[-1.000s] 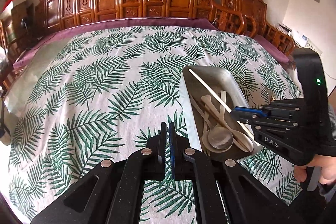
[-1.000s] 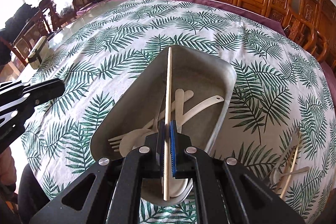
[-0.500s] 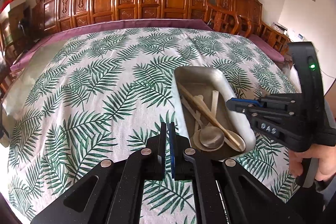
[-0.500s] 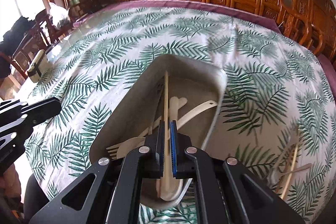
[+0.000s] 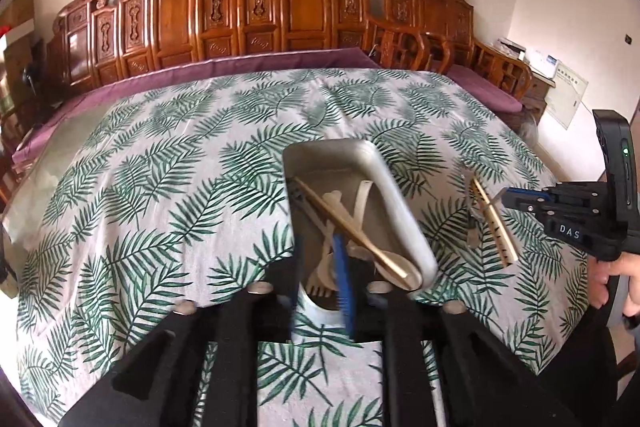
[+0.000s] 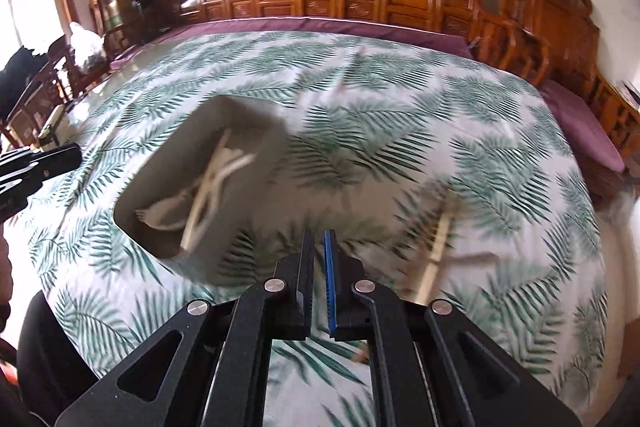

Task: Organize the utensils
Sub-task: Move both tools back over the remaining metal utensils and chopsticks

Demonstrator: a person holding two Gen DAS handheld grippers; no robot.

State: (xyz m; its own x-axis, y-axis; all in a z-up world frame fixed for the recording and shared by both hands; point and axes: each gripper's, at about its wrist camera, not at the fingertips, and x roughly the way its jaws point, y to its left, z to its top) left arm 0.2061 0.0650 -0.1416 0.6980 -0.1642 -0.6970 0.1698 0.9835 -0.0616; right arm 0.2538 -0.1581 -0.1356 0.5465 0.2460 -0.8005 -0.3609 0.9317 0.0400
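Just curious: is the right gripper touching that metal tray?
Apart. In the left wrist view the right gripper hangs beside the metal tray, with patterned tablecloth showing between them.

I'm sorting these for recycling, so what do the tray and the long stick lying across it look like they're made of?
The tray looks like brushed metal: dull grey with a soft sheen. The chopstick looks like bare bamboo or wood: pale tan and matte, though that stays uncertain.

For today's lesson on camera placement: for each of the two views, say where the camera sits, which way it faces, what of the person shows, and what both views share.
Left wrist: sits on the left gripper, looking down past its parted fingers at the tray; a hand shows at right.
Right wrist: sits on the right gripper, shut and empty, looking down at the tablecloth; no hand clearly shows.
Shared: tray, tablecloth, carved chairs.
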